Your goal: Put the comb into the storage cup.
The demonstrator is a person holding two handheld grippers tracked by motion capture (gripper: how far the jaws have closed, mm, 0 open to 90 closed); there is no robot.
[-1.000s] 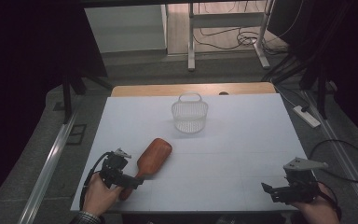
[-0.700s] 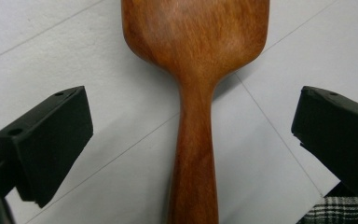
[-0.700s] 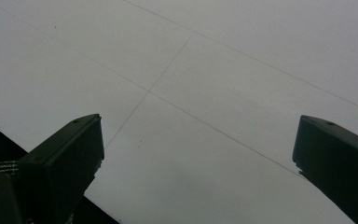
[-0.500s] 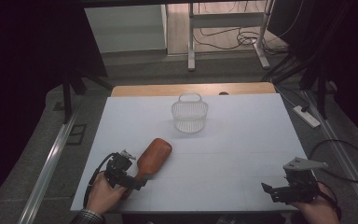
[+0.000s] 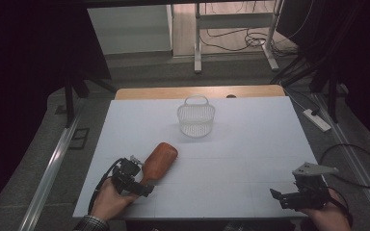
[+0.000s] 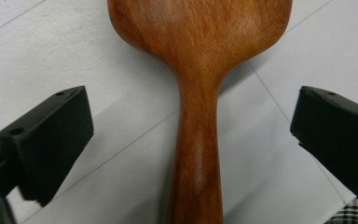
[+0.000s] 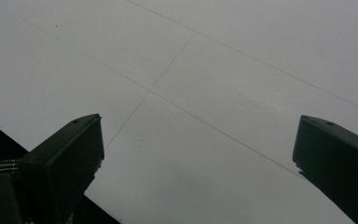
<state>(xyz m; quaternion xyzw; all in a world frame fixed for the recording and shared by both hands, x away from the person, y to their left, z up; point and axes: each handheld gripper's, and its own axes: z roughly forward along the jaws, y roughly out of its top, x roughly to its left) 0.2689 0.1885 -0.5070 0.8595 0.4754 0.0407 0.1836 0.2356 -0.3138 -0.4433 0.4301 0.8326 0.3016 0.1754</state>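
Wooden paddle (image 5: 158, 162) flat on worktop (image 5: 250, 144), near left; left tool (image 6: 191, 135) spread wide astride its handle, no grip yet; closing and lift remain, white basket (image 5: 196, 116) at far centre likely goal; right tool (image 5: 289, 198) released, idle near right; worktop white, faint seams; room dark, cables on floor.

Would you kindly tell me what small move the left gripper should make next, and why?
Probably close the left gripper on the wooden paddle. Its handle lies midway between the open jaws, with a gap on either side, so nothing holds it yet. The basket stands farther up the table.
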